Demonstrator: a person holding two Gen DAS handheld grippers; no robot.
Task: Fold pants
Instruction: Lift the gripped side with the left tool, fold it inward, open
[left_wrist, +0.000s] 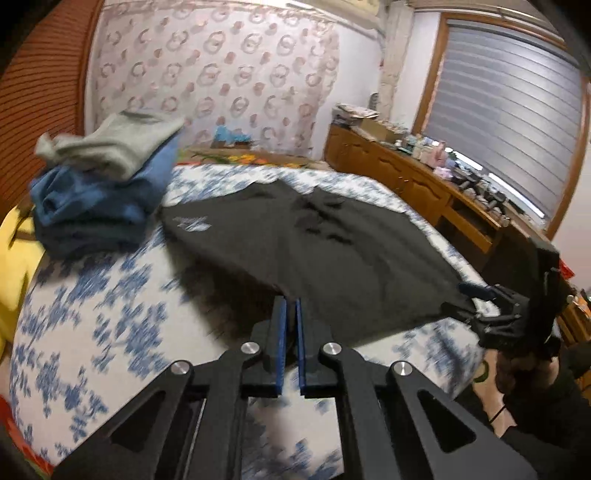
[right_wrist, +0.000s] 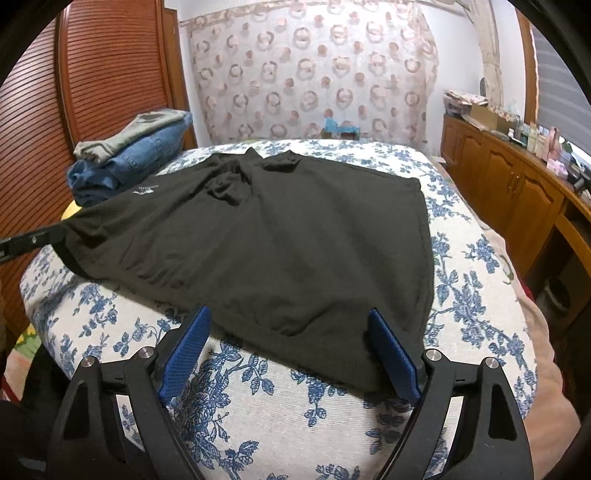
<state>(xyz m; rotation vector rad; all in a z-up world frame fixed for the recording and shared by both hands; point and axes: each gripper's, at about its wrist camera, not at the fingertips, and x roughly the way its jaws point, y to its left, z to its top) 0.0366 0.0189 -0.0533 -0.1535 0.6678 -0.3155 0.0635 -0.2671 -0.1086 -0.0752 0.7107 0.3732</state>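
My left gripper (left_wrist: 290, 314) pinches the black pants' (right_wrist: 266, 236) near hem at lower centre; my right gripper (right_wrist: 288, 332) gapes, straddling the hem.

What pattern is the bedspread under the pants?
White with blue flowers; the bedspread shows best in the right wrist view.

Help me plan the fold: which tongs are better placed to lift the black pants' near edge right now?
Left. The left tongs are shut on the pants edge, which hangs above the bedspread. The right tongs stand open around the hem, gripping nothing.
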